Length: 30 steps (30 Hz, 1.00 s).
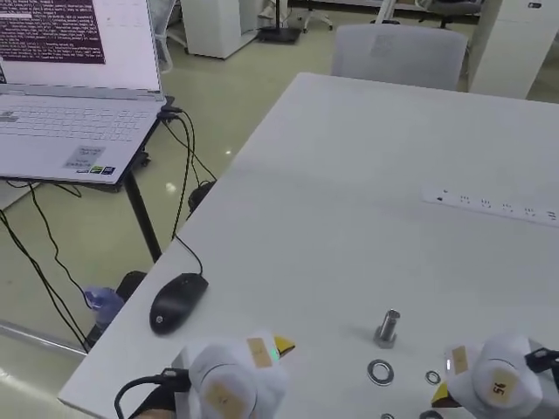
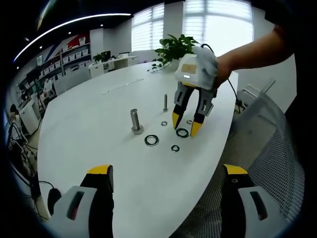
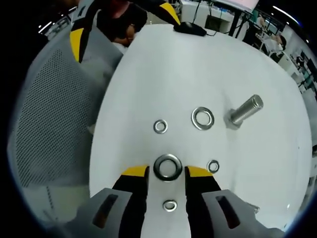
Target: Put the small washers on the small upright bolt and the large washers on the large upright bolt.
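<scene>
Fingers [image 3: 134,174] of the right gripper [image 2: 186,126] stand partly open, one on each side of a large washer [image 3: 167,167] that lies flat close to the near edge of the counter [image 3: 163,64]; they do not yet press on it. The left gripper [image 2: 167,171] hangs at the same edge, its fingers [image 2: 100,177] wide and holding nothing. I judge the step in hand to be the pick of this large washer. The next move calls for closing on its thin, flat rim, where it may slip, then lifting it and lowering its hole over the large bolt [image 3: 245,111]. Around it, loose on the counter and in no tray, lie a second large washer [image 3: 203,118] and small washers [image 3: 160,126]. Farther in stands the large bolt, and beyond it the small bolt [image 2: 165,101], both upright. As far as I can see, neither shaft carries a washer.
</scene>
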Each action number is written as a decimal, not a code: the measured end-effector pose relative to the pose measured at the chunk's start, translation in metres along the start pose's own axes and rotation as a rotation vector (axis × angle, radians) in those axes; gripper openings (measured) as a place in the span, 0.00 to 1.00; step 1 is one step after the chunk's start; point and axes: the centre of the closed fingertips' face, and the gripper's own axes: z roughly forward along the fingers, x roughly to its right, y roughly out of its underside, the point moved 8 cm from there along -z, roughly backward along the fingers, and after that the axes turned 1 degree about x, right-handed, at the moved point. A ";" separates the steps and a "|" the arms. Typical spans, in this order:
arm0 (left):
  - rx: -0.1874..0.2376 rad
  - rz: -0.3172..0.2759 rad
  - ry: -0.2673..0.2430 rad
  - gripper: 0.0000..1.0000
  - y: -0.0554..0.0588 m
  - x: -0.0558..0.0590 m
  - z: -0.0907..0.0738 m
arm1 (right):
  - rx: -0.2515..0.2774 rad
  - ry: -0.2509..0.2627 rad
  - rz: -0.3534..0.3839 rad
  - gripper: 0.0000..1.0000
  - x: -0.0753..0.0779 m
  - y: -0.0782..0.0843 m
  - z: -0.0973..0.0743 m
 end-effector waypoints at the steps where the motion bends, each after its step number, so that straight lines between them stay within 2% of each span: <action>1: -0.001 -0.001 0.000 0.90 0.000 0.000 0.000 | -0.008 0.002 -0.003 0.30 0.000 0.000 0.001; 9: 0.006 -0.006 -0.002 0.89 0.001 -0.001 -0.001 | -0.029 0.012 0.040 0.26 0.003 -0.003 0.001; 21: 0.019 -0.009 -0.001 0.87 -0.002 0.000 0.001 | -0.121 0.016 -0.004 0.25 0.001 -0.008 0.002; 30: 0.027 -0.007 -0.003 0.87 -0.005 0.001 0.000 | -0.101 0.009 0.020 0.22 0.004 -0.005 0.000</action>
